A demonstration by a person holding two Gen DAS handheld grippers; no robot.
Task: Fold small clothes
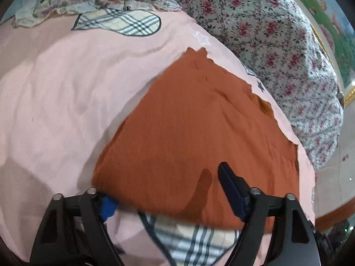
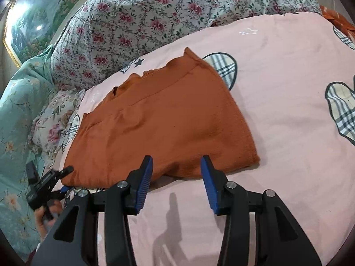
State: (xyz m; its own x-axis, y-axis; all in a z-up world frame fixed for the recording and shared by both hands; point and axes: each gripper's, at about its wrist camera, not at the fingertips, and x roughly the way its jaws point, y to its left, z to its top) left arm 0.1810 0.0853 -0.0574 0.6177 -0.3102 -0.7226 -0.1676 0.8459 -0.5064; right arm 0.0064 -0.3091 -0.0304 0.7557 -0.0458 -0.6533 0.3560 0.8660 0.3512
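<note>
An orange ribbed garment (image 1: 188, 128) lies flat on the pink bedsheet (image 1: 55, 102); it also shows in the right wrist view (image 2: 159, 122). My left gripper (image 1: 164, 190) is open wide at the garment's near edge. One finger lies over the cloth and the other sits under its corner. In the right wrist view the left gripper (image 2: 64, 178) shows at the garment's left corner. My right gripper (image 2: 176, 173) is open and empty, just short of the garment's near hem.
The pink bedsheet (image 2: 288, 84) has plaid shapes. A floral quilt (image 2: 155, 15) is bunched along the far side. A floral pillow (image 2: 55, 119) and a teal blanket (image 2: 15, 115) lie left. More orange cloth (image 2: 337, 20) lies at the far right.
</note>
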